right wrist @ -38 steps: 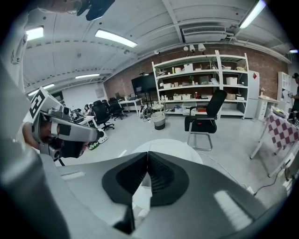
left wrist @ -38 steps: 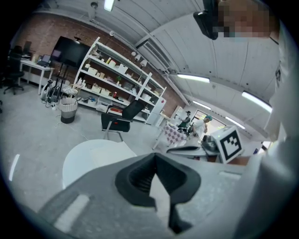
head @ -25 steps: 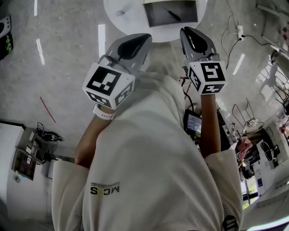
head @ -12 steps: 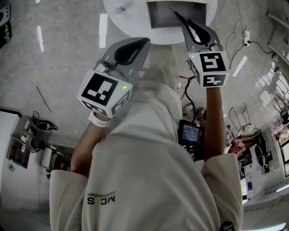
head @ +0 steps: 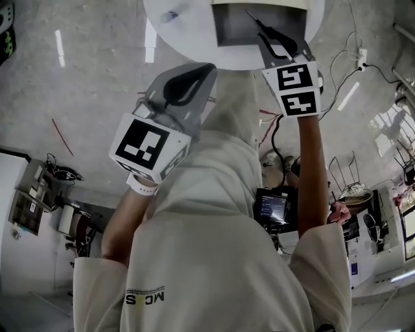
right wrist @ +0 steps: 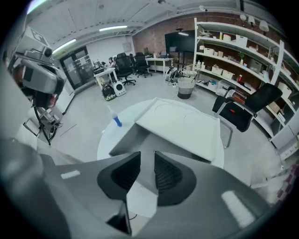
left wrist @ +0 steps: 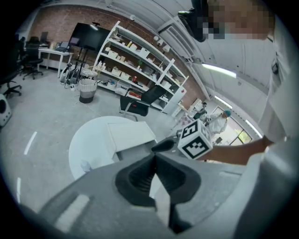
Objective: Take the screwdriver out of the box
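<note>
The screwdriver (head: 258,23) lies inside the open box (head: 230,31) on the round table (head: 188,35). The right gripper (head: 286,47) hovers at the box's near edge, jaws narrowly apart and empty. The left gripper (head: 194,72) is short of the table, jaws together and empty.

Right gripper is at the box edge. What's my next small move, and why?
Probably ease the right gripper forward and down into the open box toward the screwdriver: its jaws are apart and empty, and the screwdriver lies inside, just ahead.

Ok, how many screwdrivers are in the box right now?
1: the screwdriver lies diagonally in the box, near its right side, by the right gripper, which may hide more.
</note>
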Demonstrator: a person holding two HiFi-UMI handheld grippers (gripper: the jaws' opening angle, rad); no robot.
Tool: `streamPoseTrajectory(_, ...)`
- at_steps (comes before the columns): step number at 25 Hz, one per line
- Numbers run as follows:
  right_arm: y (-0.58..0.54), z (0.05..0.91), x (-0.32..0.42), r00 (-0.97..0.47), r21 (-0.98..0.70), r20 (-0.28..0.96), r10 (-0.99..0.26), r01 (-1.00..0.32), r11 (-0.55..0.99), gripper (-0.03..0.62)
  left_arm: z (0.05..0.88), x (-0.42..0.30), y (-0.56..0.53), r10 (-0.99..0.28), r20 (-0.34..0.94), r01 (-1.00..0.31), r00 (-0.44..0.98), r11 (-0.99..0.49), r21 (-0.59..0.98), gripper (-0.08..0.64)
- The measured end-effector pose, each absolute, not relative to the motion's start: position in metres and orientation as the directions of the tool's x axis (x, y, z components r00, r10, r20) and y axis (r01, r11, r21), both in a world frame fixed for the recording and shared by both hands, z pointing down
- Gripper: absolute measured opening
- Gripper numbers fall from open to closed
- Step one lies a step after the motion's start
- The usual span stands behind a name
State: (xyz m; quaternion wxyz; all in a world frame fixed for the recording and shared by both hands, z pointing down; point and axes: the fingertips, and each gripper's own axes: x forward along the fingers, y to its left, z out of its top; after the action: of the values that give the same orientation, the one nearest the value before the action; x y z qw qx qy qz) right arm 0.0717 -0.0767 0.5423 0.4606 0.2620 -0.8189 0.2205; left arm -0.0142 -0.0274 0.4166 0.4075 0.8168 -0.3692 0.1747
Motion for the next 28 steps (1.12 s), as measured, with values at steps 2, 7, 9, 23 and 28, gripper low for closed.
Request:
streamPoseTrajectory(2, -0.077, 0.554, 0.074, -0.425, -0.124, 0.882, -0.205, -0.628, 0.769, 0.094, 0.422, -0.015, -0.028, -0.46, 0.593, -0.75, 0.661, -0.386, 0.537, 0.0)
streamPoseTrajectory(7, -0.079, 0.586, 0.079, -0.367, -0.1, 0.919, -0.147, -0.574, 0.813, 0.092, 0.435, -0.02, -0.029, -0.467, 0.612, -0.77, 0.638, -0.366, 0.523, 0.0)
streamPoseTrajectory(9, -0.077, 0.599, 0.083, -0.331, -0.088, 0.936, -0.118, -0.545, 0.834, 0.092, 0.44, -0.022, -0.028, -0.466, 0.618, -0.774, 0.633, -0.359, 0.522, 0.0)
streamPoseTrajectory(23, -0.076, 0.658, 0.096, -0.206, -0.086, 0.978, -0.03, -0.534, 0.841, 0.084, 0.463, -0.025, -0.017, -0.432, 0.647, -0.778, 0.629, -0.342, 0.527, 0.0)
streamPoseTrajectory(28, -0.074, 0.666, 0.095, -0.196, -0.132, 0.98, 0.032, -0.519, 0.845, 0.08, 0.461, -0.018, -0.017, -0.434, 0.636, -0.77, 0.638, -0.348, 0.535, 0.0)
